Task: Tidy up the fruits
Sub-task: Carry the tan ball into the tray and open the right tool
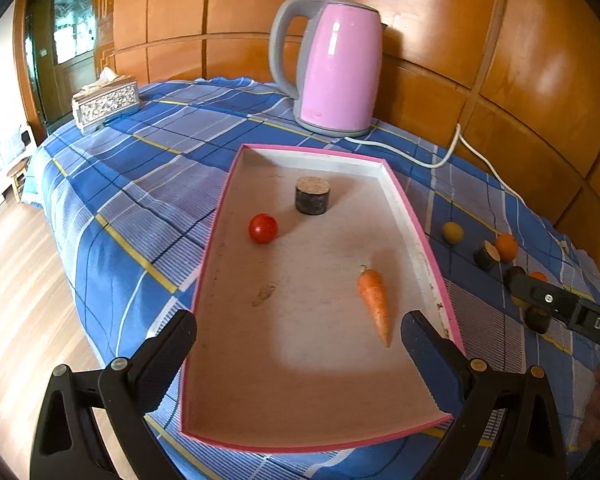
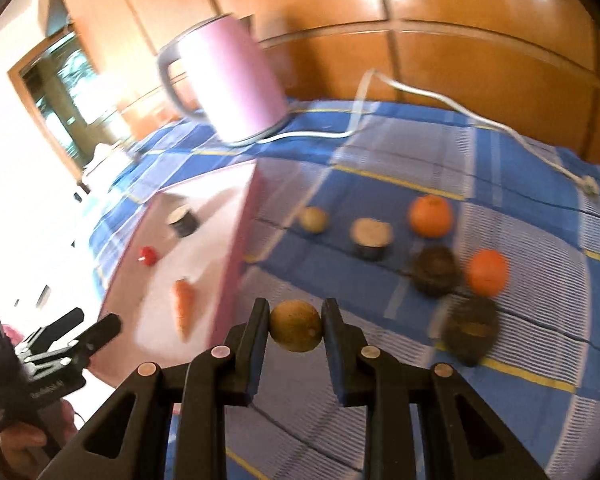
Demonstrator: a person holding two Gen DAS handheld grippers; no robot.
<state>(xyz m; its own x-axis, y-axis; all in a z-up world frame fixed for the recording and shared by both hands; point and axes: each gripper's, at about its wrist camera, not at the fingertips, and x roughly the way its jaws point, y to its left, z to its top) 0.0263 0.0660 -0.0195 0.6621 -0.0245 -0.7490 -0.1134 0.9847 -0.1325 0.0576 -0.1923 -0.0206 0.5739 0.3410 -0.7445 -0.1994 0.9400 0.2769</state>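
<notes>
A pink-rimmed tray [image 1: 416, 224] lies on the blue plaid cloth and holds a red tomato [image 1: 263, 228], a carrot [image 1: 374, 300] and a dark round block [image 1: 312, 195]. My left gripper [image 1: 298, 344] is open and empty above the tray's near end. My right gripper [image 2: 296, 326] is shut on a brown round fruit [image 2: 296, 325], held above the cloth right of the tray [image 2: 236, 256]. On the cloth lie a yellowish fruit [image 2: 313, 219], two oranges [image 2: 430, 216] [image 2: 487, 272] and dark round pieces [image 2: 436, 270]. The right wrist view is blurred.
A pink kettle [image 1: 334, 68] stands behind the tray, its white cord [image 1: 440, 160] trailing across the cloth to the right. A patterned tissue box [image 1: 104, 102] sits at the far left. The table edge drops to a wooden floor [image 1: 20, 280] on the left.
</notes>
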